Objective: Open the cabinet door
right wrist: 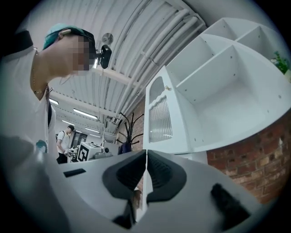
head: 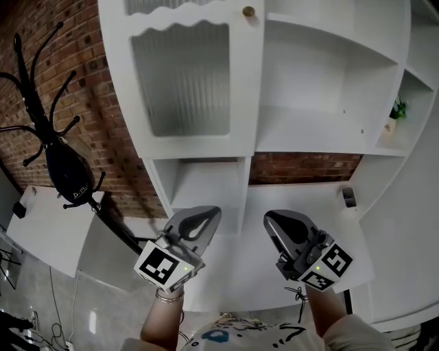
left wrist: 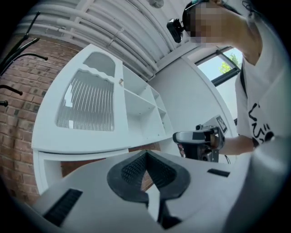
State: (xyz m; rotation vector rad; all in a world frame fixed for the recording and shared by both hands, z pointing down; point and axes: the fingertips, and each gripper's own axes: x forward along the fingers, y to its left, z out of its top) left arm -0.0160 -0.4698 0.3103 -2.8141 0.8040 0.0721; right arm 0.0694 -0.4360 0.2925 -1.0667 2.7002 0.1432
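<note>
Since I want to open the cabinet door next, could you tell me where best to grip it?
Take the small brass knob near the right edge of the cabinet door. Come straight from the front and pinch across it. It is the only part that stands out from the flat panel, and it probably sits opposite the hinges.

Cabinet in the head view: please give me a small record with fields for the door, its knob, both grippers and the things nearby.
cabinet door: white, ribbed glass panel, looks shut
knob: brass-coloured, near the door's right edge, untouched
left gripper: jaws together, empty, apart from the door
right gripper: jaws together, empty, apart from the door
open shelves: right of the door
small plant: on a far-right shelf
coat stand: black, left, by the brick wall
</note>
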